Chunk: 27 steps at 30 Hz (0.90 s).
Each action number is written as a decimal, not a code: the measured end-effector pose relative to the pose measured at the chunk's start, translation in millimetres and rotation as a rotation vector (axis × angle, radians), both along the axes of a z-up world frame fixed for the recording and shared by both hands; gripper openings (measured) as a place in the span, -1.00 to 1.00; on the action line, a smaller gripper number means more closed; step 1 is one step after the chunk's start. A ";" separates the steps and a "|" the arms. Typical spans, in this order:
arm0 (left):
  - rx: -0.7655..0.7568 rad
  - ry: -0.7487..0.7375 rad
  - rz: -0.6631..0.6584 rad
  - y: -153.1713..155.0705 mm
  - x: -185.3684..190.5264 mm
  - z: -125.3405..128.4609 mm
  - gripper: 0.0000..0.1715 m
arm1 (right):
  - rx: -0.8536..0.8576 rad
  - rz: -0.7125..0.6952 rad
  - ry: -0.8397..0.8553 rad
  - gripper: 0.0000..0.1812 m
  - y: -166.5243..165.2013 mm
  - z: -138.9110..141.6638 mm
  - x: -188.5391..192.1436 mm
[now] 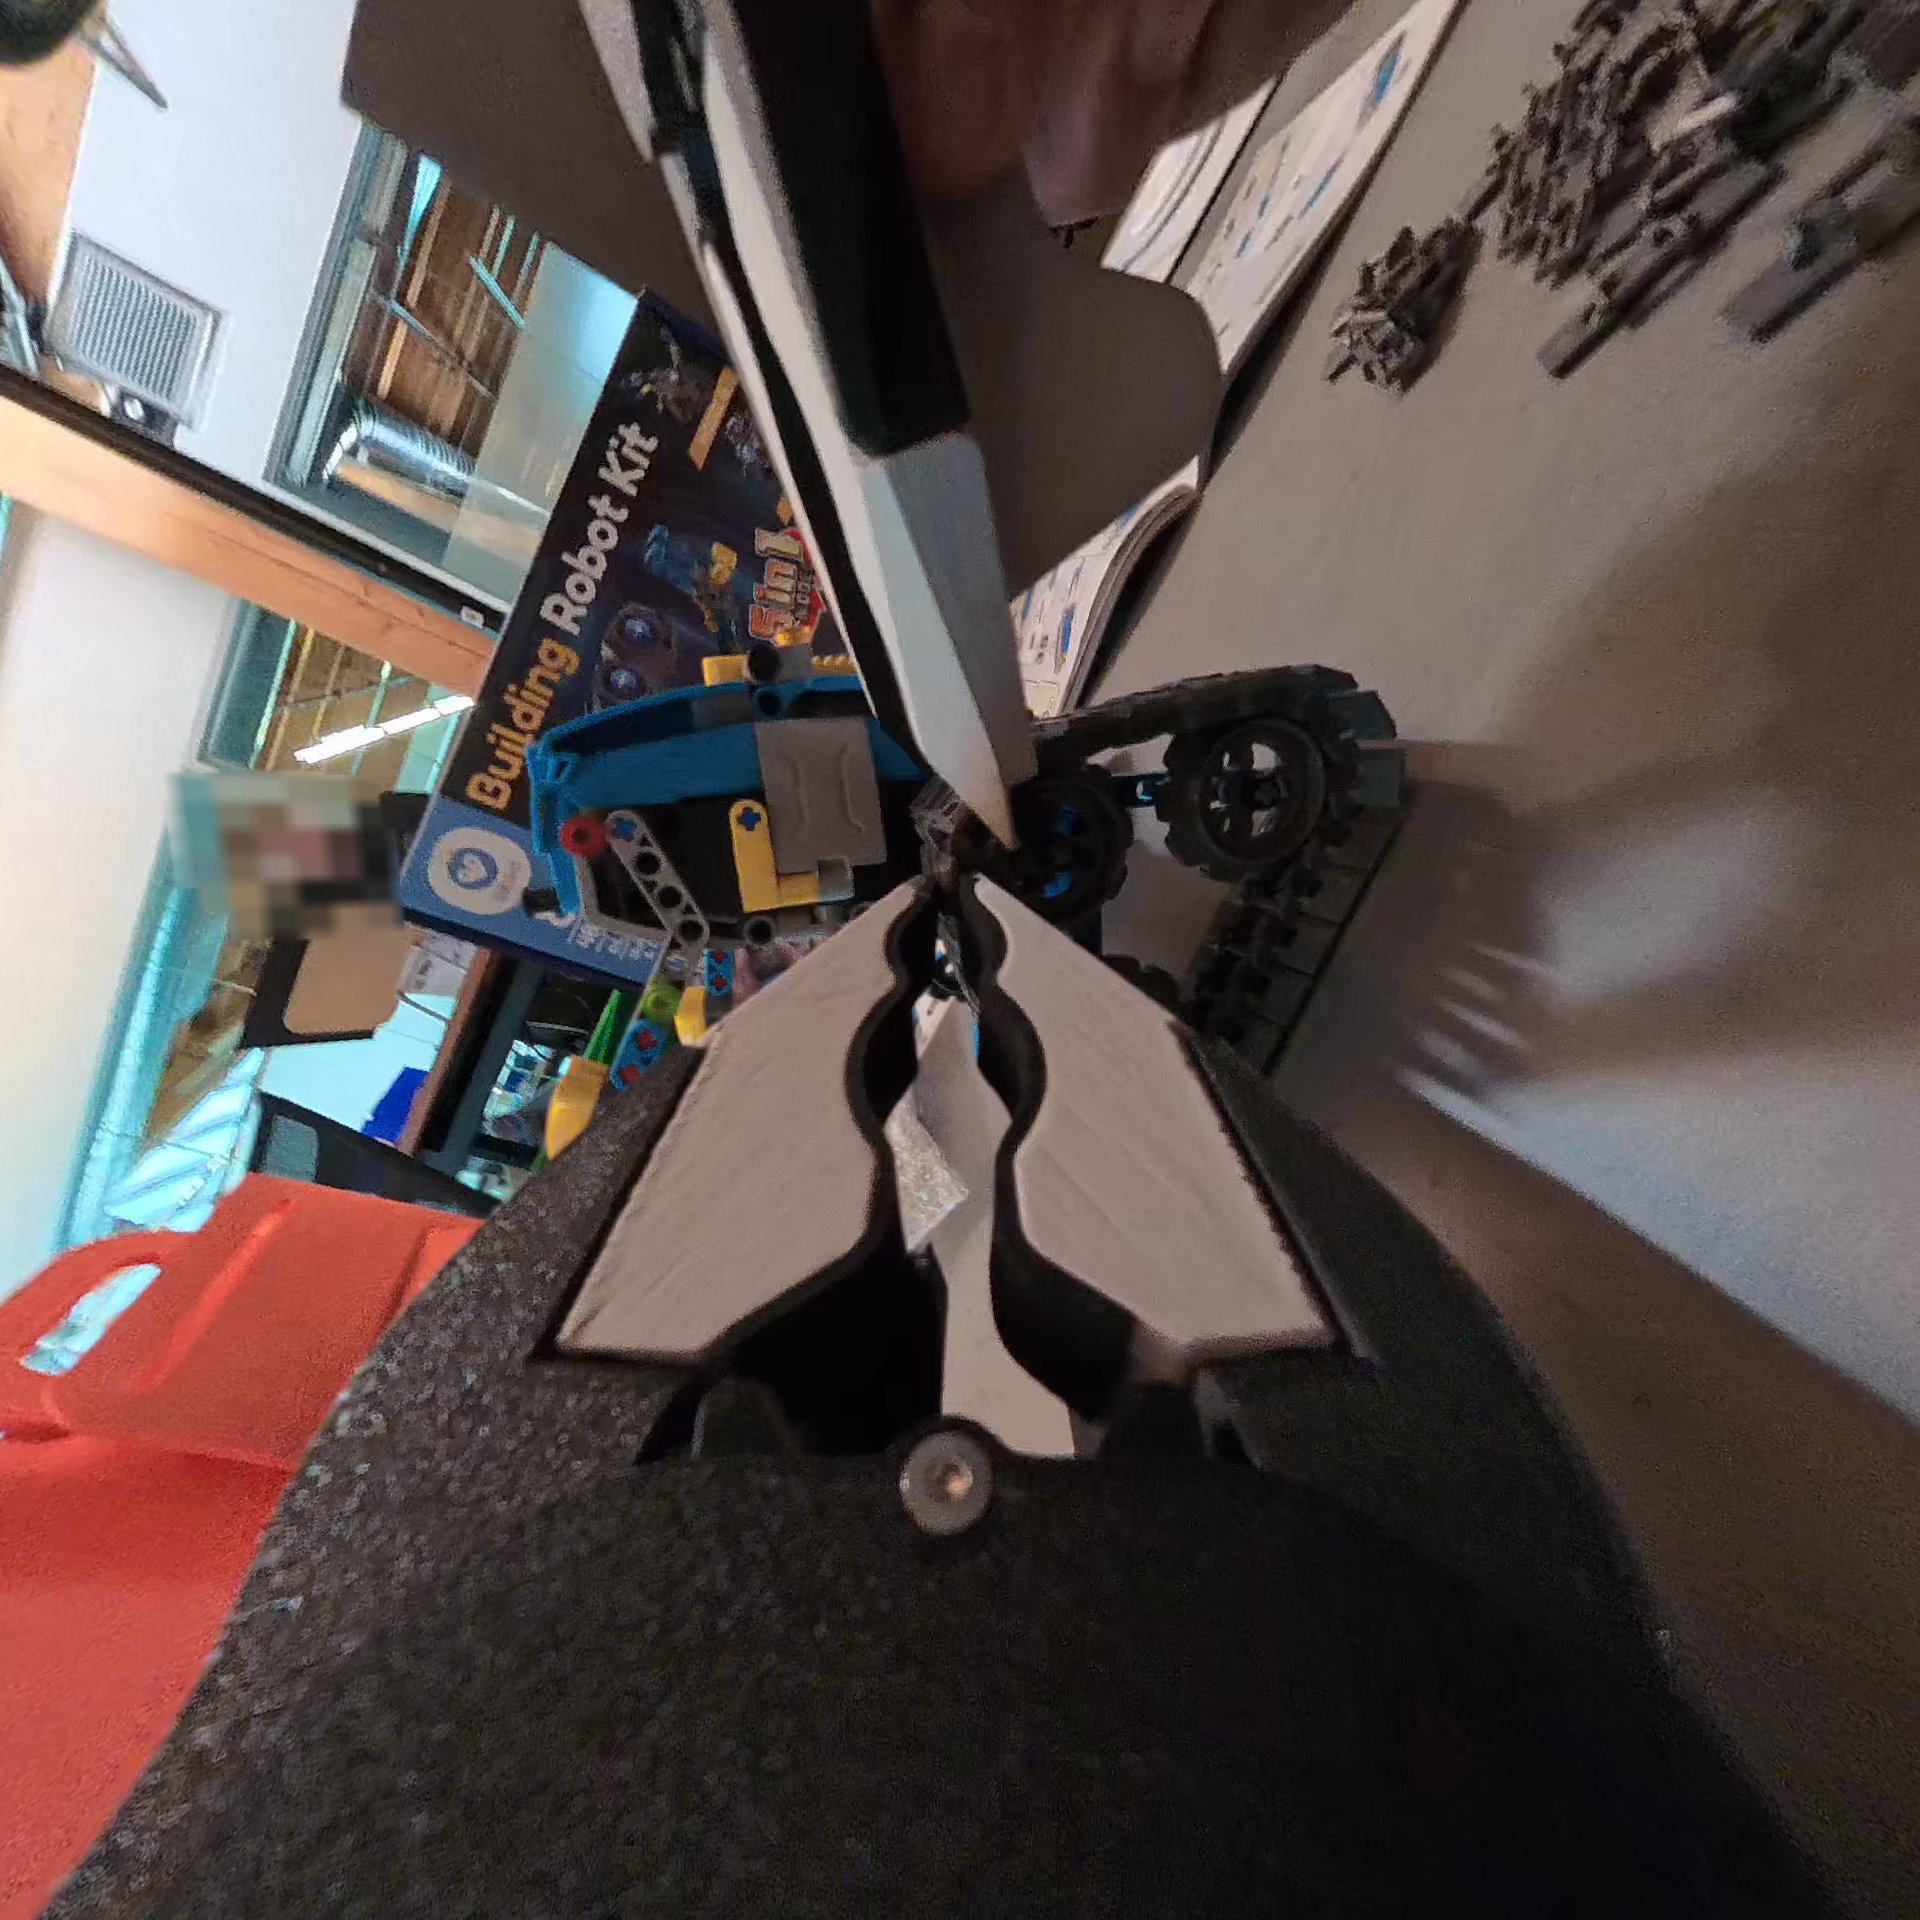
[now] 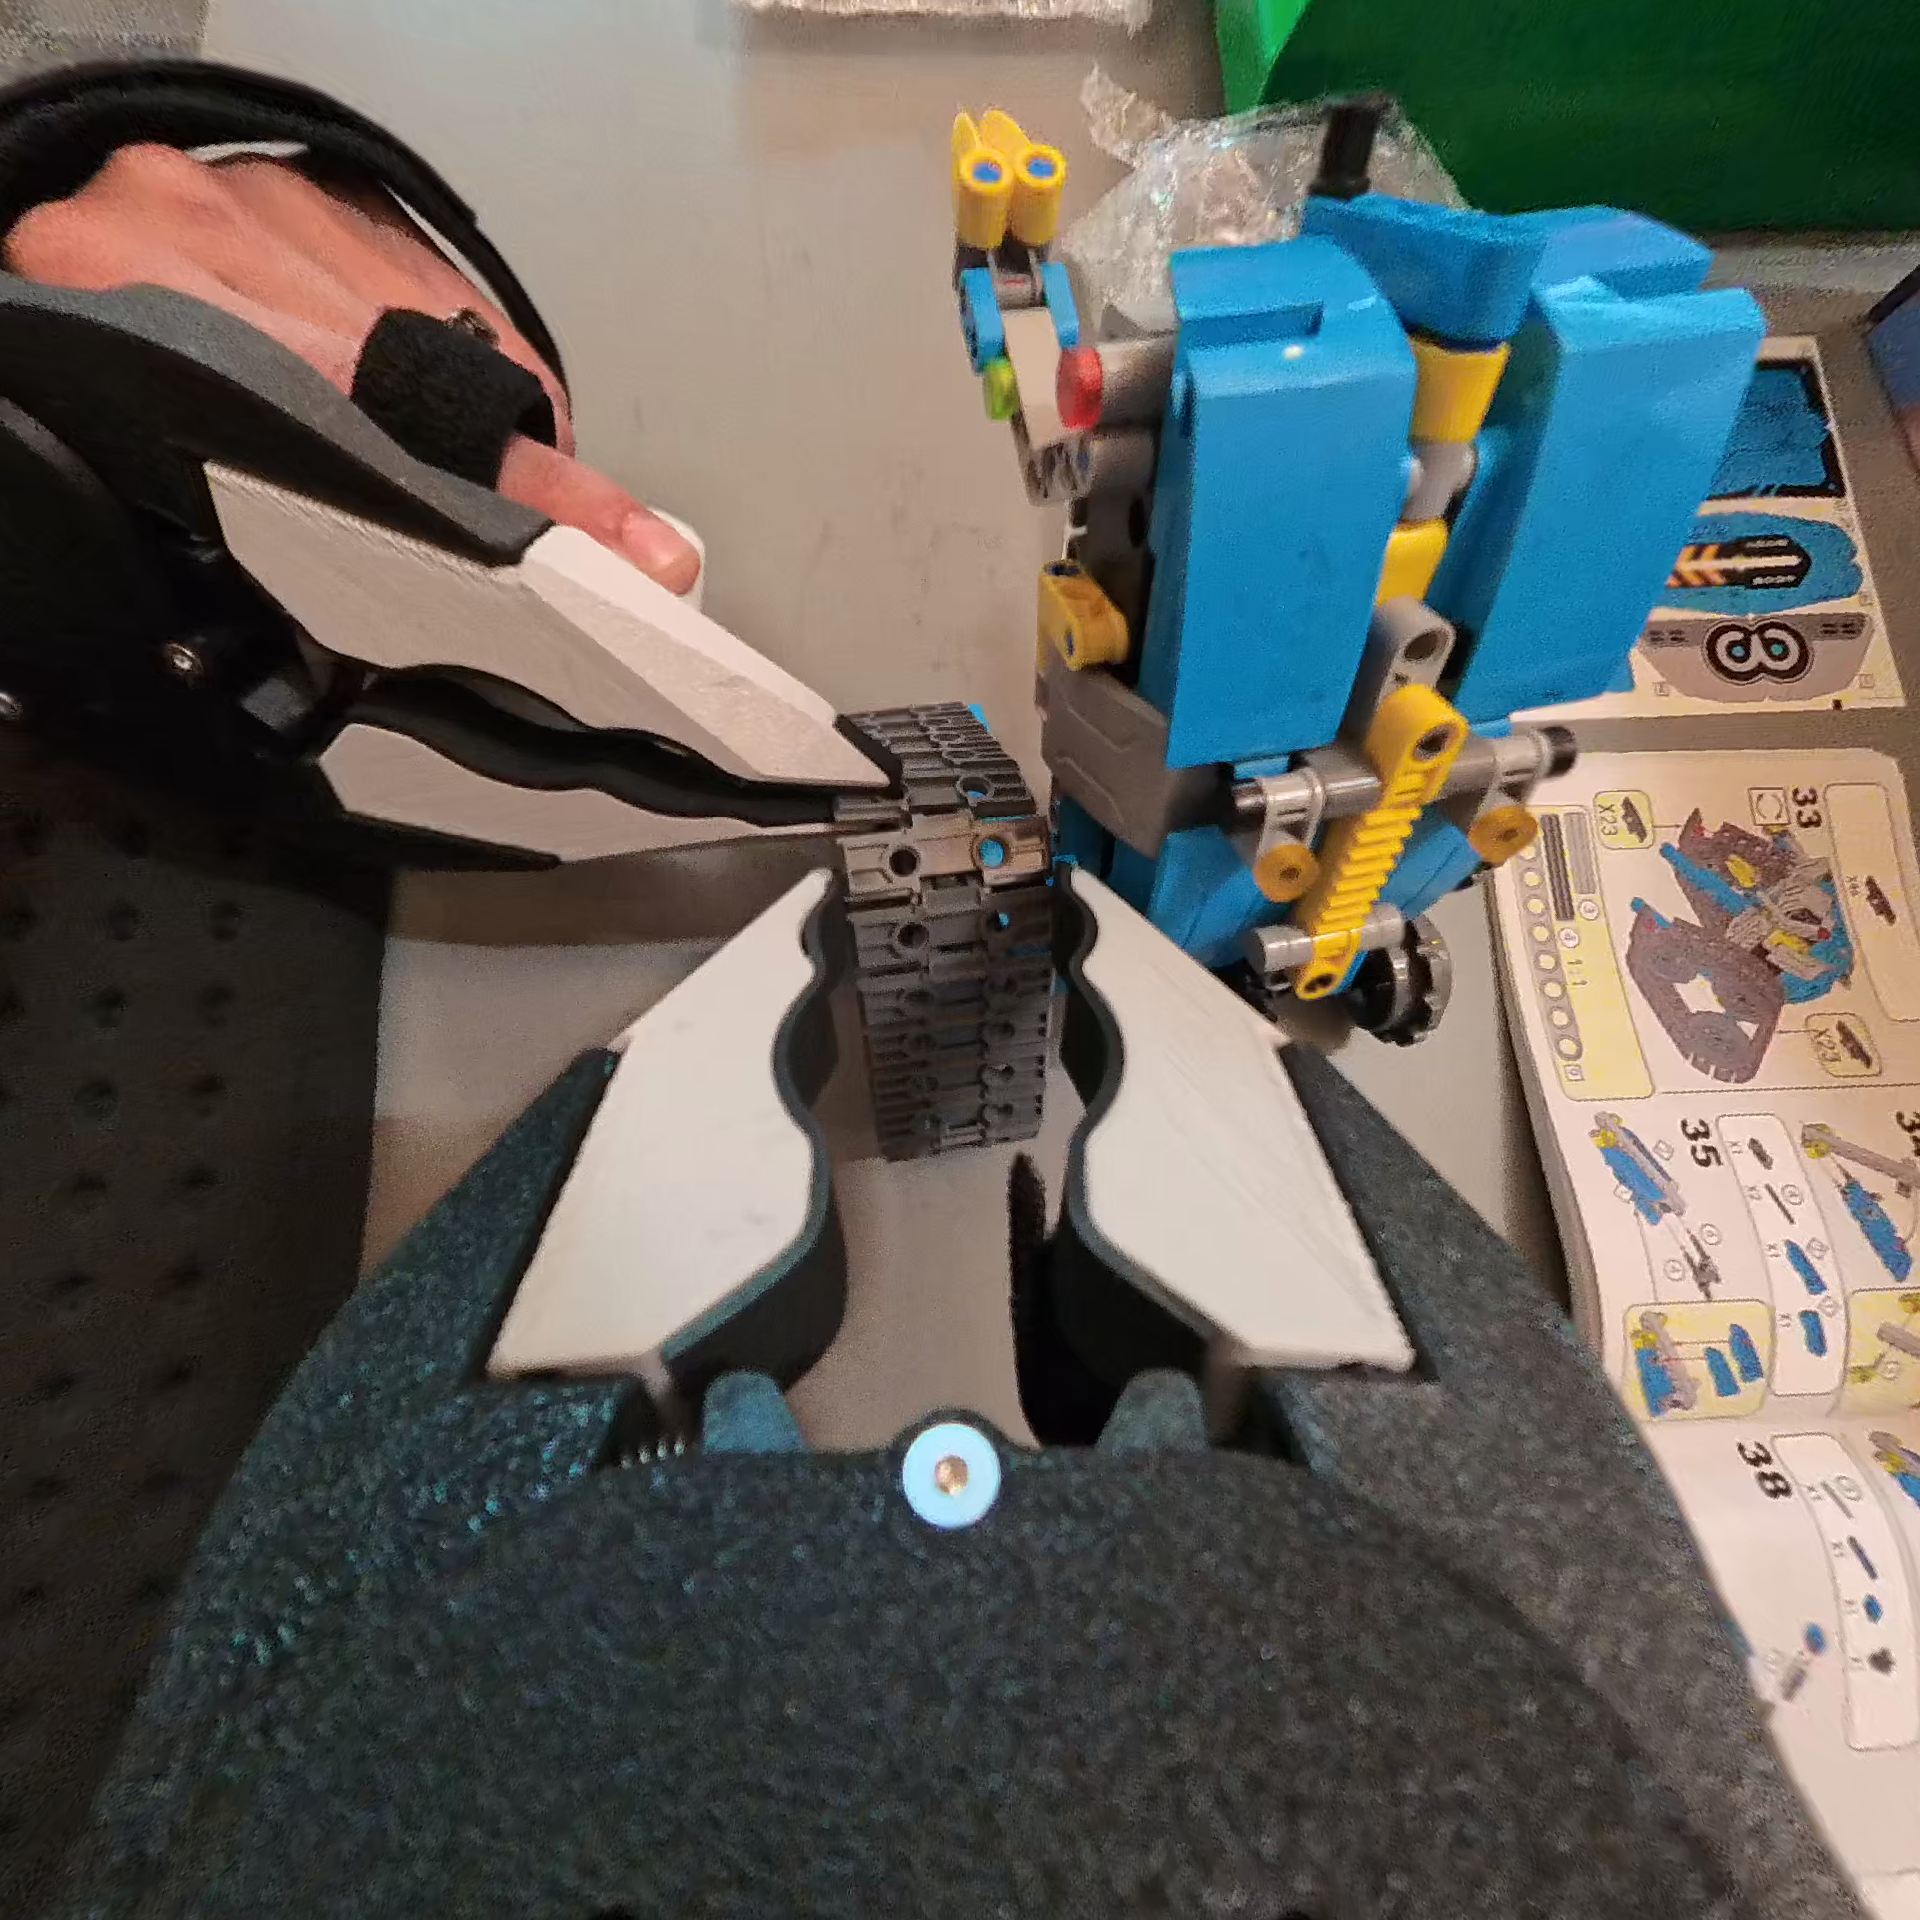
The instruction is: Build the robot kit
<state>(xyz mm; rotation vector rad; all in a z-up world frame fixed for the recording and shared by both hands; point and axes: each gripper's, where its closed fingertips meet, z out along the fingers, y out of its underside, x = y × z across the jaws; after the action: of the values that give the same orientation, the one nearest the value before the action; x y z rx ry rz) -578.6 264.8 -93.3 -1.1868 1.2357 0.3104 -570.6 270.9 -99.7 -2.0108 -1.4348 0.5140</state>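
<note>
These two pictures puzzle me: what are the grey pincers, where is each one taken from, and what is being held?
There is no robot here. A person holds a two-finger gripper in each hand, and each gripper carries a camera that looks along its own fingers.

In the right wrist view, the right gripper has its fingers spread on either side of a black track on a blue and yellow toy vehicle. The left gripper comes in from the side, with the person's hand behind it, and pinches the track's upper edge.

The left wrist view shows the same spot from the left gripper, nearly closed on the track.

On the grey table lies an instruction booklet. A kit box stands behind.
</note>
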 end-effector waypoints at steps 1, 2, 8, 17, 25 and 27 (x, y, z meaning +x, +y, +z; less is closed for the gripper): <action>-0.019 -0.028 0.006 0.7 -1.0 0.5 -0.96 | -0.004 0.002 -0.013 -0.57 0.6 0.1 -0.6; -0.038 -0.048 0.005 0.9 -1.5 0.7 -0.96 | -0.009 0.006 -0.024 -0.57 0.8 0.0 -1.2; -0.055 -0.080 0.035 5.8 -6.2 3.4 -0.96 | 0.028 0.017 -0.027 -0.56 5.9 1.8 -5.2; -0.023 -0.047 0.009 3.4 -3.2 2.2 -0.96 | 0.175 0.012 -0.012 -0.57 7.5 -1.2 -4.8; 0.050 0.018 0.024 1.9 -3.7 1.8 -0.96 | 0.144 0.020 0.148 -0.45 -0.6 23.0 4.4; 0.059 0.026 0.025 1.4 -3.3 1.8 -0.96 | 0.087 0.045 0.175 -0.44 -4.3 20.6 9.0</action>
<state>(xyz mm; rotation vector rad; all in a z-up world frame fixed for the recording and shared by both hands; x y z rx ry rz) -582.0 266.2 -91.5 -1.1513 1.2265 0.3799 -561.6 266.7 -79.1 -1.8216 -1.3744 0.6203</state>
